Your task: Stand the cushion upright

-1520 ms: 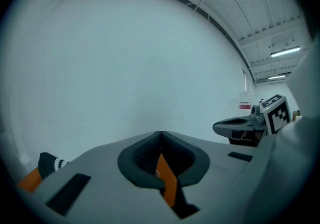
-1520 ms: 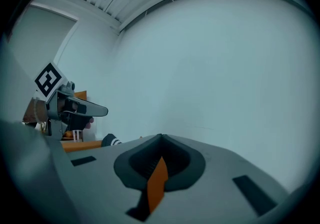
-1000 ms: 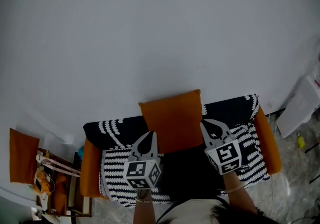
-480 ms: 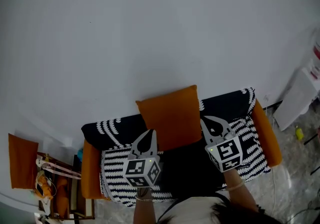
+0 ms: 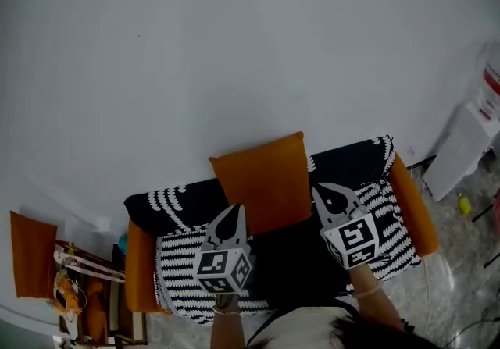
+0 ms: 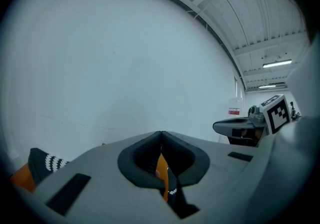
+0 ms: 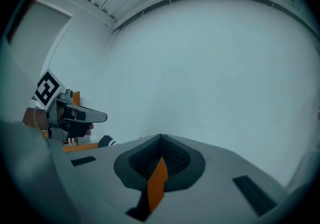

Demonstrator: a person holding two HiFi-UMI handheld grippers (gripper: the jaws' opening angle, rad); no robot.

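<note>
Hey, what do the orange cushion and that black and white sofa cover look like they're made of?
The orange cushion looks like soft, stuffed matte fabric: no shine, slightly bowed edges and pointed corners. The black and white sofa cover looks like a thin patterned textile throw, since it drapes over the backrest and seat. Whether the pattern is printed or woven is too small to tell.
</note>
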